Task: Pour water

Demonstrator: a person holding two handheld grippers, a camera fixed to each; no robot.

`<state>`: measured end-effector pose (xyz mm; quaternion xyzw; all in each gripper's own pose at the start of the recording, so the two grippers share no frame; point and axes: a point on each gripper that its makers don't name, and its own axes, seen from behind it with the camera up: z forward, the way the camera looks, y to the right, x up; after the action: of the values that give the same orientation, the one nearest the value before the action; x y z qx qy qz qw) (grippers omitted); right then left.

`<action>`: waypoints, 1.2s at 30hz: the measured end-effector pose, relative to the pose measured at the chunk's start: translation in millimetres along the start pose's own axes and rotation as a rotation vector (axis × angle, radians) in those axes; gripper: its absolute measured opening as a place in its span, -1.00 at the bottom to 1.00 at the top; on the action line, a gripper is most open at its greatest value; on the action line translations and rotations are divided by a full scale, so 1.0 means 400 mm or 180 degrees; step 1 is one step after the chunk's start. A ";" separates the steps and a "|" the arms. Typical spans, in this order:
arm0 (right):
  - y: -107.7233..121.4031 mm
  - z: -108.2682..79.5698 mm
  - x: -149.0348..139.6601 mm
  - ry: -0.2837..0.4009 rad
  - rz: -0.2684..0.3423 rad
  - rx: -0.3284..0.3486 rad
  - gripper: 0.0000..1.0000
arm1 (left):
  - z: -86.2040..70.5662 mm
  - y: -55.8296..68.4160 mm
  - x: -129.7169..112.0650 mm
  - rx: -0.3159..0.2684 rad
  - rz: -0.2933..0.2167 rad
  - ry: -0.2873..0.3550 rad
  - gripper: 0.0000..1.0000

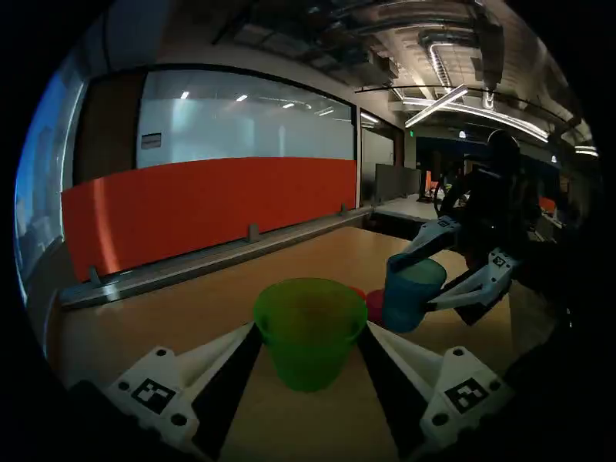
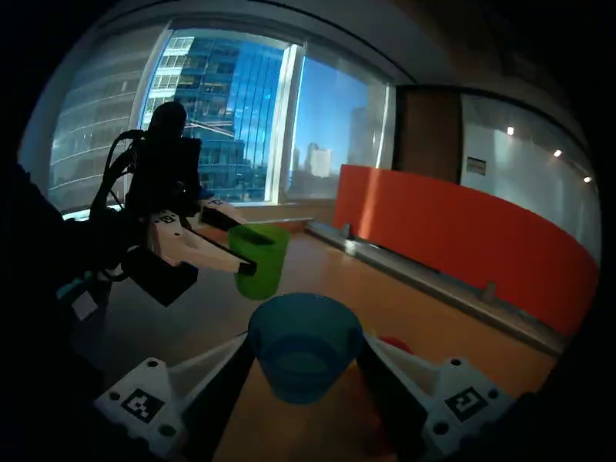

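Note:
A translucent green cup [image 1: 310,331] sits upright between the fingers of my left gripper [image 1: 310,346], which is shut on it above the wooden table [image 1: 231,285]. In the right gripper view the same green cup [image 2: 259,260] hangs at centre left, held by the left gripper [image 2: 248,250]. My right gripper [image 2: 306,362] is shut on a blue cup [image 2: 305,356] with water in its bottom. In the left gripper view the blue cup [image 1: 412,292] hangs to the right, a little tilted toward the green one, held by the right gripper [image 1: 420,289].
Something red [image 1: 374,304] lies on the table between the cups; it shows as a red edge [image 2: 396,343] behind the blue cup. An orange partition [image 1: 208,204] with a metal rail [image 1: 215,258] runs along the table's far side. Large windows [image 2: 223,123] stand behind the left gripper.

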<state>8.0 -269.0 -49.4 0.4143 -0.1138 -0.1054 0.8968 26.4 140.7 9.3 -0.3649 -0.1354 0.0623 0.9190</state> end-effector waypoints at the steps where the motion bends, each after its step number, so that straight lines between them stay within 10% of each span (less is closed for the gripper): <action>1: -0.002 -0.002 0.008 0.0030 0.0000 -0.0006 0.81 | -0.004 0.003 0.004 -0.0001 -0.0006 0.0016 0.70; 21: 0.003 -0.047 0.135 0.0656 0.0080 -0.0098 0.82 | -0.040 0.062 0.044 -0.0046 0.0011 0.0172 0.70; 36: 0.013 -0.061 0.163 0.0695 -0.0004 -0.0100 0.82 | -0.035 0.106 0.061 -0.0172 0.0057 0.0276 0.70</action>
<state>77.5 -266.6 -53.3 0.4093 -0.0135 -0.0619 0.9102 53.0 167.5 -24.5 -0.3932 -0.0938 0.0511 0.9132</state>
